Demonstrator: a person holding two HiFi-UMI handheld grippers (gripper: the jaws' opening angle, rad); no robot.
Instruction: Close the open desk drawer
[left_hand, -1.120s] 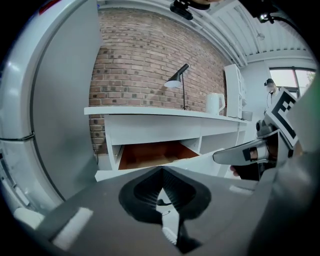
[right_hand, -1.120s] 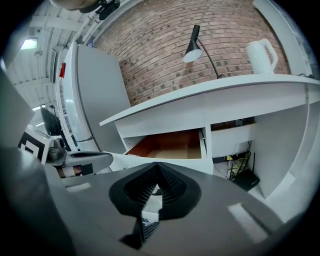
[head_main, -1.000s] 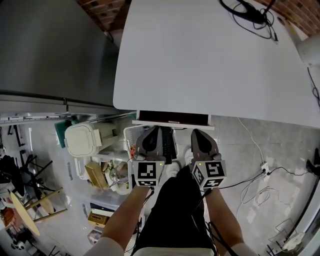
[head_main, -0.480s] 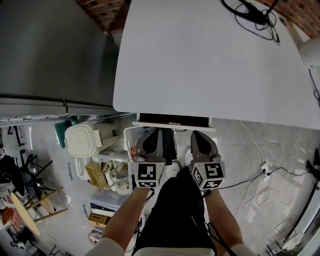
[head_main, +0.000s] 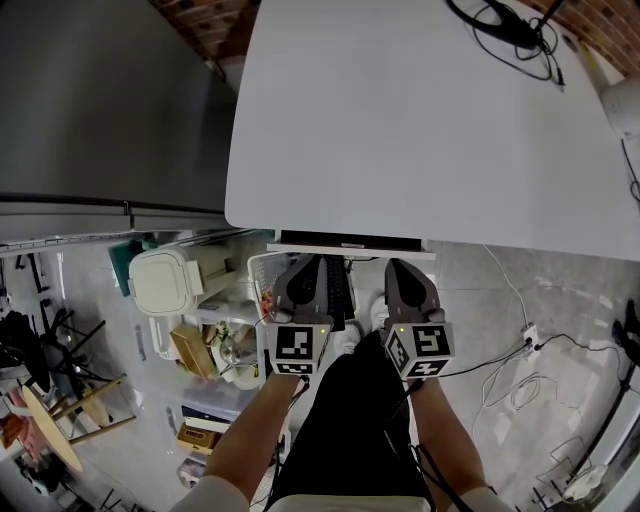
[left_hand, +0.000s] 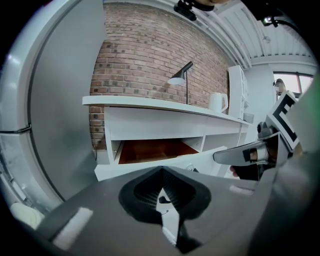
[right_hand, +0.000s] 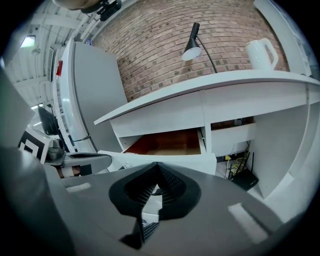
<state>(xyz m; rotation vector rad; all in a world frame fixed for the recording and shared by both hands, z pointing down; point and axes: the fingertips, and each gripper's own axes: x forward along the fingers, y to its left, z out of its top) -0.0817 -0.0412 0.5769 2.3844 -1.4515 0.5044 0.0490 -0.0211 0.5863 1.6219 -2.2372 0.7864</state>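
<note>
Head view is showing the white tabletop (head_main: 420, 120) from above, with the drawer (head_main: 346, 242) jutting a little way out from under its near edge. Black cables (head_main: 500, 25) are lying at the far right corner. The left gripper (head_main: 306, 264) and right gripper (head_main: 401, 266) are lying side by side just before the drawer's front, both pointing at it; whether either is touching it cannot be told. Left gripper view is showing its fingers (left_hand: 142, 192) meeting at the tips with nothing between them. Beyond them the drawer is standing open, its brown inside showing above the white front panel. Right gripper view is showing its fingers (right_hand: 172, 187) likewise pressed together and empty, aimed at the same front panel. A lamp (left_hand: 181, 77) and a kettle (left_hand: 216, 102) are standing on the tabletop against a brick wall (left_hand: 145, 60).
</note>
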